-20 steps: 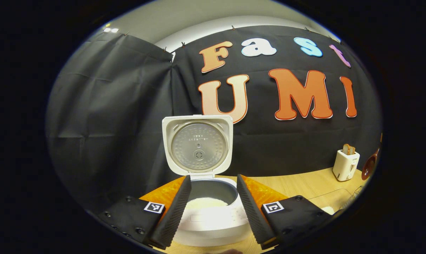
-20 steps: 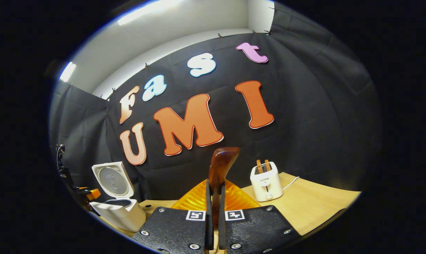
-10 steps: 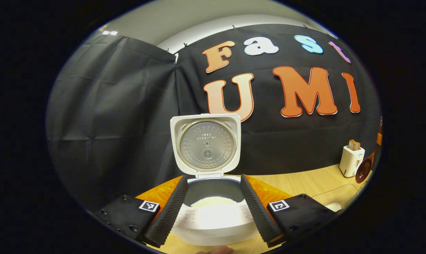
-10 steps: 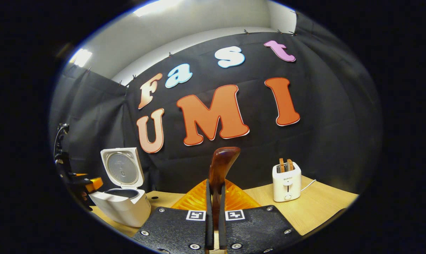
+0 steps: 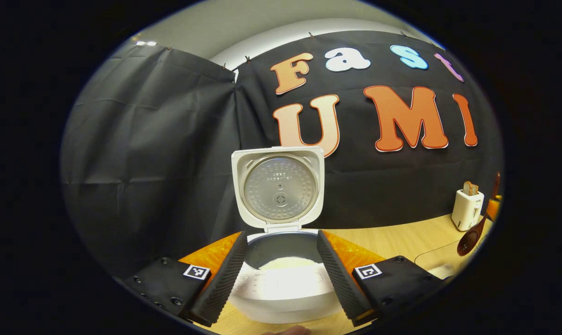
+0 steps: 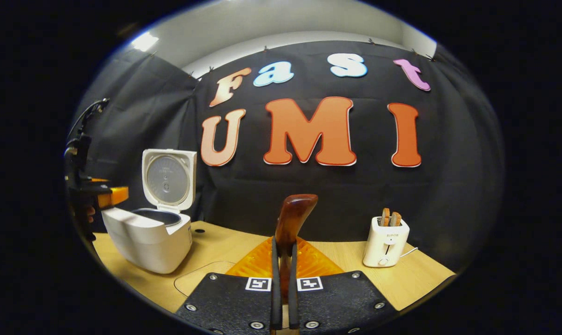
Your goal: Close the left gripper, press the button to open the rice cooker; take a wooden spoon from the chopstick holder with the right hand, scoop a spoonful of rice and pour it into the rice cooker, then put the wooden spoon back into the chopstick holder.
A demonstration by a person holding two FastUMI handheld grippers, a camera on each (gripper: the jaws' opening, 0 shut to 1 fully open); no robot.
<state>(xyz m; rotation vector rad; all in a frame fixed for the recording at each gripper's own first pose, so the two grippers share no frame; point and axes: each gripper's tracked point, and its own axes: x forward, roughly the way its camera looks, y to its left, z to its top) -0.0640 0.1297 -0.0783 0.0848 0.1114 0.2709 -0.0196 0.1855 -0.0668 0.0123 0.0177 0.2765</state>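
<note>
Right tool (image 6: 281, 279) is pinching the wooden spoon (image 6: 291, 218) w/ bowl end up; left tool (image 5: 281, 274) is spread, rice cooker (image 5: 281, 279) just ahead btwn its fingers, lid up. Risk imo: thin grip, so the spoon could twist while scooping and spill rice on the bench (image 6: 225, 242).

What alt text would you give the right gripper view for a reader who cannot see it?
The right gripper is shut on a wooden spoon that sticks up between its fingers. On the wooden table behind stand a white rice cooker, lid raised, at left and a white toaster at right.
</note>
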